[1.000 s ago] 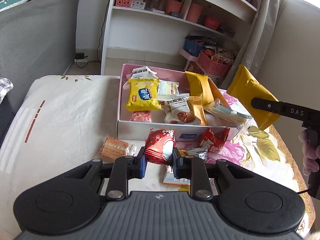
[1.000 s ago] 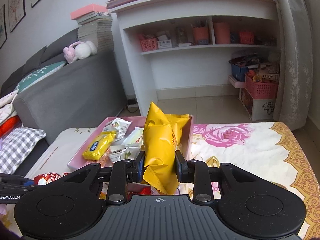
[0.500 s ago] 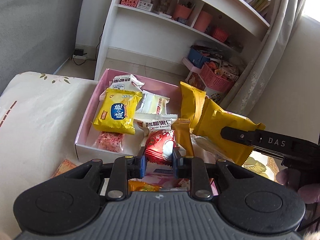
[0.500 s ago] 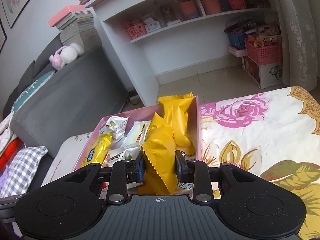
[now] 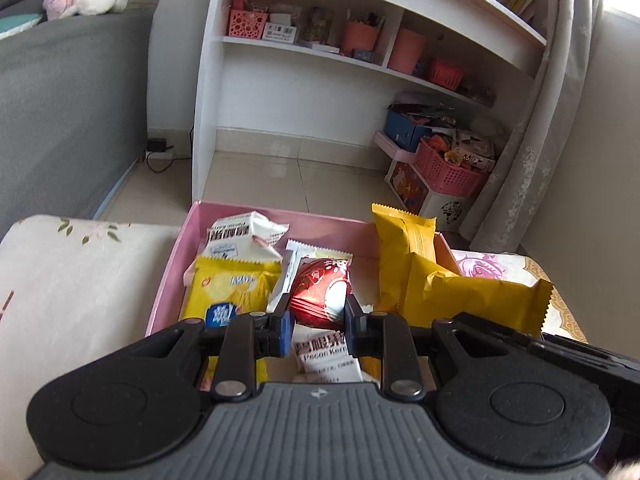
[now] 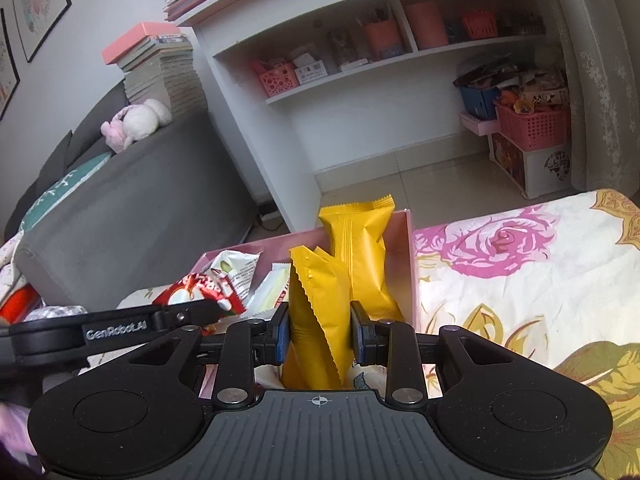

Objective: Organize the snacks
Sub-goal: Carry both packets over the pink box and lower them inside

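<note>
The left gripper is pinching a red packet over the pink box. The right gripper is pinching a yellow packet at the box's right edge, on a flowered bedspread facing white shelves.

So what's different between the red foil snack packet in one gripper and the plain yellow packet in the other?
The red foil snack packet is rounded and printed with white, held by the left gripper; the plain yellow packet is long, unprinted on the side shown, and held by the right gripper. The red one looks shorter and plumper; the yellow one stands tall and creased. Both are sealed, pinched between shut fingers, and above the pink box.
</note>
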`<action>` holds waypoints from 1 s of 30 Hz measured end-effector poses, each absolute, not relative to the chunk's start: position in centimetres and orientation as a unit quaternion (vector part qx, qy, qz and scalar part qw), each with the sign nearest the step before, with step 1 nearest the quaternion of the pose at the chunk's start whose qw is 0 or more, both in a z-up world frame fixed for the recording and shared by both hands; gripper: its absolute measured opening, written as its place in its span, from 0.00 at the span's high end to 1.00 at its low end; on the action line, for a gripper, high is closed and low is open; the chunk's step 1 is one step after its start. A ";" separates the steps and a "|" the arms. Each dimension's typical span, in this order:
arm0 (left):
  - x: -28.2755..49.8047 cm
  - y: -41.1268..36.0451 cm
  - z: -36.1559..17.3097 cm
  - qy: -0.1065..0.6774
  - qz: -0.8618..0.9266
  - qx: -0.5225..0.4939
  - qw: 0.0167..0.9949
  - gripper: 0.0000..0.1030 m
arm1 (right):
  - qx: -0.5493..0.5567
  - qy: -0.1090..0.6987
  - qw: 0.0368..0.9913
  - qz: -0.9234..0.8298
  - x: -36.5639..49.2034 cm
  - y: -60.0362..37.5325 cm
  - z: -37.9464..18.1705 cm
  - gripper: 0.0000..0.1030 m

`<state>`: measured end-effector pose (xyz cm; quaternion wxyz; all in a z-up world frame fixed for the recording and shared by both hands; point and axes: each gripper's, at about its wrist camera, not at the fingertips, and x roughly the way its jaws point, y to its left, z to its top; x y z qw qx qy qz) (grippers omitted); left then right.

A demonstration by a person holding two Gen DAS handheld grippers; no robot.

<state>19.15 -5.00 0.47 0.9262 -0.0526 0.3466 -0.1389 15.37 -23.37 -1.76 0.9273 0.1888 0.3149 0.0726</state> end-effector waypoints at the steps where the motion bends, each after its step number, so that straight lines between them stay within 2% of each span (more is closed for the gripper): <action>1: 19.5 -5.3 0.4 0.342 -0.139 -0.042 0.928 0.78 | 0.188 0.312 0.928 0.073 15.4 -23.4 -1.8 0.72; 15: 20.9 -5.6 -0.9 0.333 -0.123 -0.011 0.935 0.77 | 0.170 0.316 0.928 0.098 15.6 -22.4 -2.1 0.71; 19: 20.7 -5.5 -0.8 0.336 -0.121 -0.015 0.934 0.74 | 0.179 0.319 0.925 0.105 15.5 -22.5 -1.8 0.68; 23: 20.1 -5.2 -0.3 0.327 -0.123 -0.014 0.937 0.65 | 0.183 0.306 0.928 0.105 15.1 -22.9 -1.2 0.49; 25: 19.8 -5.1 0.0 0.325 -0.123 -0.012 0.938 0.63 | 0.185 0.303 0.929 0.106 14.9 -23.2 -0.8 0.49; 30: 18.7 -4.6 0.9 0.318 -0.127 -0.010 0.939 0.49 | 0.183 0.296 0.932 0.100 14.4 -23.7 -0.1 0.42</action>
